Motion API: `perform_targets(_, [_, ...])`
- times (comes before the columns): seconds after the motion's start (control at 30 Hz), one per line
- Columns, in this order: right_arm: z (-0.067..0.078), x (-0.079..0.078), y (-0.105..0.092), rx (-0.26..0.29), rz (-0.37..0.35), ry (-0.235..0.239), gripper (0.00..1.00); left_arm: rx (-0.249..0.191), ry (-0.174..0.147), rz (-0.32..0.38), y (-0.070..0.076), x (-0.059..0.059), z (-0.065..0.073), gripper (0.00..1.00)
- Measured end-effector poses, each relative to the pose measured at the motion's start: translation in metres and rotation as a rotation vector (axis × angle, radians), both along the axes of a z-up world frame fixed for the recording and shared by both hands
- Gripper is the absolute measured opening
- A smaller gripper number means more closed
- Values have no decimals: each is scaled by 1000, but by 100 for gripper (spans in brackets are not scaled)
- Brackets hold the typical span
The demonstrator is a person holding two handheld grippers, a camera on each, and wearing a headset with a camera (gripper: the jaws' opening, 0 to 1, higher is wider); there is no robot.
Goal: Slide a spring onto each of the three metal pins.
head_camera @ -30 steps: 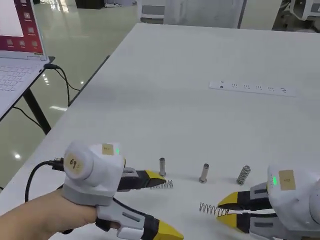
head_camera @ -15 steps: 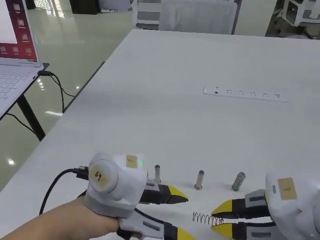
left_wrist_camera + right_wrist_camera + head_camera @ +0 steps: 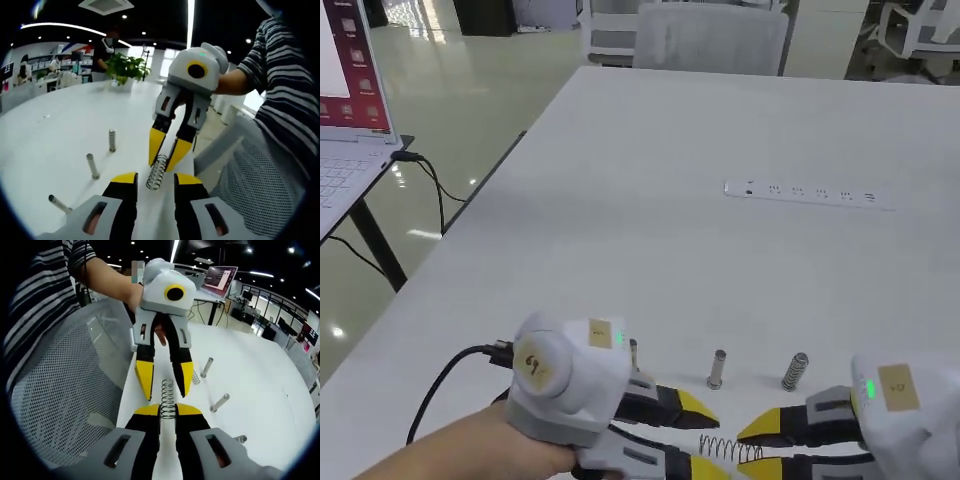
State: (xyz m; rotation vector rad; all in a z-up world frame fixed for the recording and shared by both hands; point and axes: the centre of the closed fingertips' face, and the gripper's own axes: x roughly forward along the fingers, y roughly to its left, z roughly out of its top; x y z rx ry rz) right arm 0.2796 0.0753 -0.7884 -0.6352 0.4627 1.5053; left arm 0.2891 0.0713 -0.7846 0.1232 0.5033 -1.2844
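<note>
Three metal pins stand in a row on the white table (image 3: 650,240). The left pin (image 3: 633,351) and middle pin (image 3: 717,368) are bare; the right pin (image 3: 796,371) carries a spring. My right gripper (image 3: 756,448) is shut on one end of a loose spring (image 3: 725,448), held level just above the table's near edge. The left gripper (image 3: 708,437) faces it, open, and the spring's free end (image 3: 155,175) reaches between its yellow jaws without touching them. Another small spring (image 3: 196,377) lies on the table beside the left gripper's finger, near the left pin (image 3: 207,367).
A white power strip (image 3: 808,194) lies across the table's far middle. A laptop (image 3: 350,120) sits on a stand at the left, its cable hanging. A mesh chair (image 3: 65,390) and the person's striped sleeve are close below the table edge.
The left gripper has moved right, toward the right gripper, so its open jaws now flank the free end of the held spring. The head camera has shifted slightly.
</note>
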Motion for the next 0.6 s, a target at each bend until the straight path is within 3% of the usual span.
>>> perform_targets(0.23, [2, -3, -1, 7, 3, 5, 8, -4, -7, -12, -3, -3, 0, 13])
perform_targets(0.37, [3, -3, -1, 16, 0, 16, 8, -2, -42, -22, -4, -2, 1, 5])
perform_targets(0.6, [4, -1, -1, 23, -10, 15, 8, -9, -73, -27, -4, -1, 3, 4])
